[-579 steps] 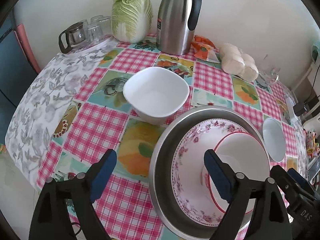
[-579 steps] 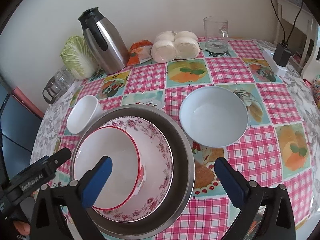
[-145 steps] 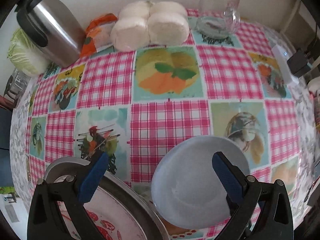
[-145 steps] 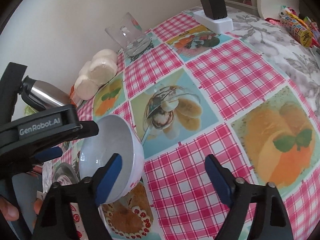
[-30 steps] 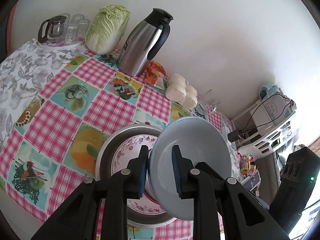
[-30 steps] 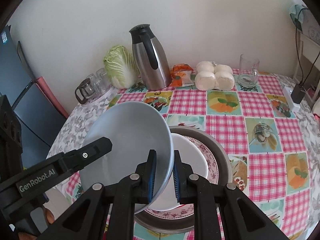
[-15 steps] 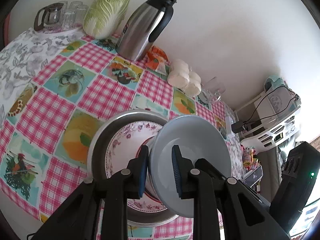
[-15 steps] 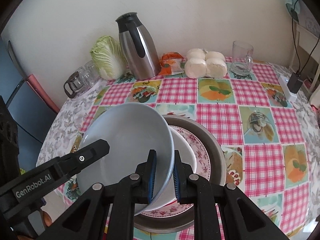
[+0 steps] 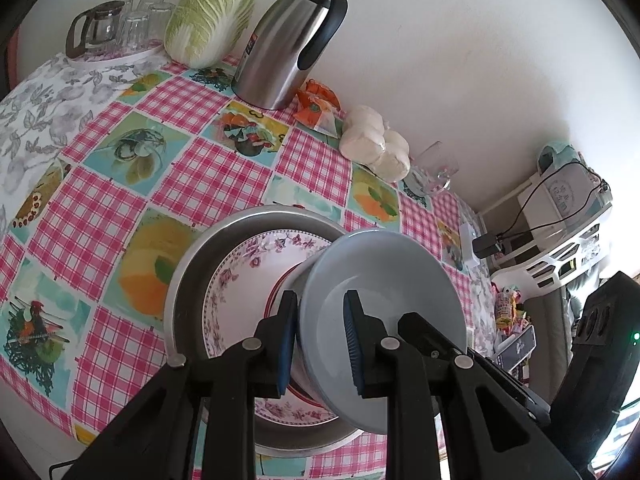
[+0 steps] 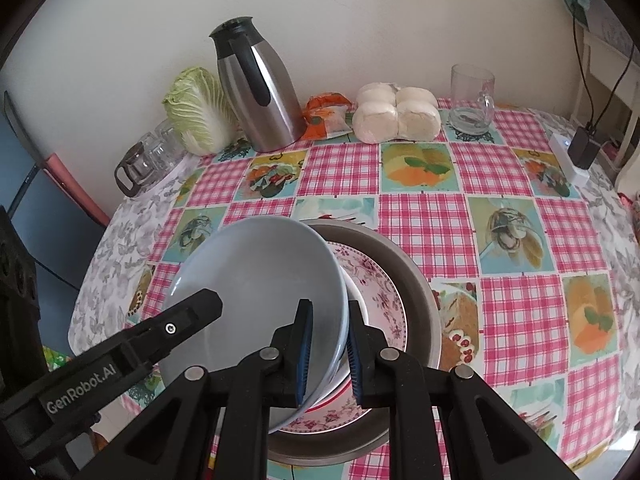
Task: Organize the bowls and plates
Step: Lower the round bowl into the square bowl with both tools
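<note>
Both grippers hold one pale blue bowl [image 9: 384, 320] by its rim, tilted, just above a stack. My left gripper [image 9: 320, 340] is shut on one side of the rim, and my right gripper [image 10: 326, 354] is shut on the opposite side of the blue bowl [image 10: 256, 304]. Below sit a steel basin [image 9: 192, 272], a floral plate [image 9: 240, 292] in it and a red-rimmed white bowl [image 10: 356, 304] on the plate, mostly hidden by the blue bowl. The left gripper's body shows in the right wrist view [image 10: 120, 356].
At the table's far side stand a steel thermos [image 10: 256, 92], a cabbage [image 10: 198, 112], a glass pot with glasses [image 10: 144, 160], an orange packet [image 10: 326, 116], white buns [image 10: 396, 116] and a glass mug [image 10: 472, 96]. A charger [image 10: 576, 152] lies at the right edge.
The blue bowl has come down closer over the red-rimmed bowl in the basin, and both grippers have moved lower and nearer the table with it.
</note>
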Demonstrator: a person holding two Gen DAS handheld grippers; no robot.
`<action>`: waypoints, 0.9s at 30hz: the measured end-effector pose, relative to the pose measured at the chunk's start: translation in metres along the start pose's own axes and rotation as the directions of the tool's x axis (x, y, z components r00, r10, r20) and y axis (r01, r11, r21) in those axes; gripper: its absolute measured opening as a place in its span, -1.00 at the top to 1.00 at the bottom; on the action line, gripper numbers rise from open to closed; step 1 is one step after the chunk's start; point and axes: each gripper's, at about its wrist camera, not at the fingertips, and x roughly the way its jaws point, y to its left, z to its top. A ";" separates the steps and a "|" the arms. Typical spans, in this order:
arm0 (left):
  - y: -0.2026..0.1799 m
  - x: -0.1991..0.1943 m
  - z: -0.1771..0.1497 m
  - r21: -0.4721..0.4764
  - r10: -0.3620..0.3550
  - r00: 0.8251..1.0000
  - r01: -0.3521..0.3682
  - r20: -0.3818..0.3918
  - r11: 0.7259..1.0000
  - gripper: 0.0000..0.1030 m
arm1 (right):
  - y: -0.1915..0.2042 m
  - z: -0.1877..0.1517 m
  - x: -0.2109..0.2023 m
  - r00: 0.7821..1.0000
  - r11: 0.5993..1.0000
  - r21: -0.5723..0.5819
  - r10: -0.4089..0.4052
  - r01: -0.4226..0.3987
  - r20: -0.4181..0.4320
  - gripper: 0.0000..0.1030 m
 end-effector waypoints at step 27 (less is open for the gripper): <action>0.002 0.001 0.000 -0.009 0.061 0.997 -0.060 0.039 0.998 0.82 | -0.003 0.002 -0.007 1.000 0.999 0.025 0.020 -0.020 0.006 0.59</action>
